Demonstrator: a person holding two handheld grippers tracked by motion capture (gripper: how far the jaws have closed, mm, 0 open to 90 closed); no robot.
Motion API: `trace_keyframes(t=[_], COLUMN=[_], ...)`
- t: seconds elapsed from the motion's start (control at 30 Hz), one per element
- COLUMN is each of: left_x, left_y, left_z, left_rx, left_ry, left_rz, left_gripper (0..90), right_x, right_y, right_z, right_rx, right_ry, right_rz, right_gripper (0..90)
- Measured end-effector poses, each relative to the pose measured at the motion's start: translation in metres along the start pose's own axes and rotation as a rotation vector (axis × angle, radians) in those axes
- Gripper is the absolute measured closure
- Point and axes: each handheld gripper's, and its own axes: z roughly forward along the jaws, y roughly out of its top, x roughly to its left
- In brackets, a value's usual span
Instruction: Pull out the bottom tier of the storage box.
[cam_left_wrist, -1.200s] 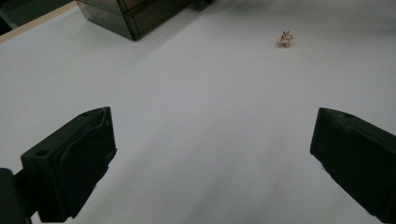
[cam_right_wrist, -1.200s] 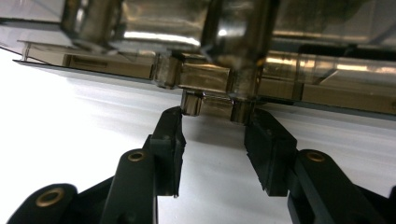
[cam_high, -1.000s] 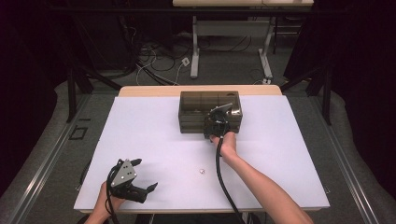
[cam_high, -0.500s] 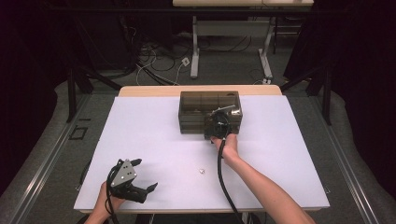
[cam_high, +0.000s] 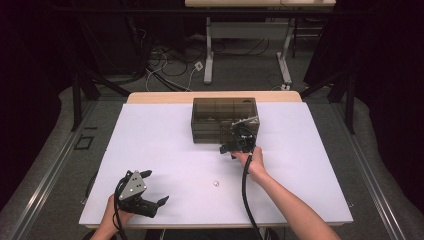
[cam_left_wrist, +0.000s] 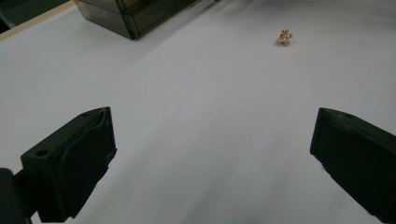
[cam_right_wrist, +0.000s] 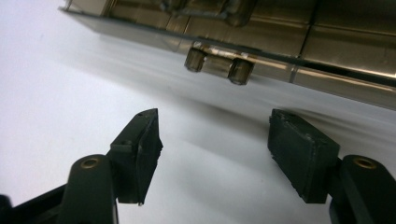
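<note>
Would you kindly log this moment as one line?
right gripper: open, just released drawer handle | left gripper: open, idle | trinket: on table

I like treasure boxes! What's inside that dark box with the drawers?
The box is smoky see-through plastic with dividers and drawers, each with a handle. Nothing inside shows clearly; the dark walls hide what it holds. A tiny trinket lies outside on the table.

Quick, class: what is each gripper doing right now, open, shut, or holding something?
Left gripper: open, holding nothing, low over the table.
Right gripper: open, jaws just widened, nothing between them, facing the drawer handle.
</note>
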Motion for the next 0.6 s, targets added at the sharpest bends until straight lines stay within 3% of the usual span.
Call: trace_keyframes(t=[0.03, 0.13, 0.27, 0.3, 0.33, 0.43, 0.6], left_x=[0.000, 0.000, 0.000, 0.000, 0.000, 0.000, -0.001], left_y=[0.000, 0.000, 0.000, 0.000, 0.000, 0.000, 0.000], left_z=[0.000, 0.000, 0.000, 0.000, 0.000, 0.000, 0.000], left_rx=[0.001, 0.000, 0.004, 0.005, 0.007, 0.009, 0.005], left_ry=[0.001, 0.001, 0.004, 0.004, 0.003, 0.002, 0.002], left_rz=[0.000, -0.001, 0.002, 0.004, 0.006, 0.008, 0.005], left_gripper=[0.3, 0.3, 0.3, 0.2, 0.3, 0.2, 0.3], right_x=[-0.001, -0.001, -0.004, -0.002, -0.003, -0.003, -0.005], right_y=[-0.002, -0.005, -0.011, -0.011, -0.011, -0.016, -0.018], right_z=[0.001, -0.005, -0.003, -0.008, -0.010, -0.008, -0.011], right_rx=[-0.031, 0.039, -0.047, 0.024, 0.035, -0.027, -0.003], right_ry=[0.018, -0.001, 0.043, 0.013, 0.009, 0.038, 0.048], right_rz=[-0.012, -0.054, -0.114, -0.116, -0.138, -0.160, -0.214], right_gripper=[31.2, 29.4, 25.9, 25.0, 24.6, 22.2, 19.3])
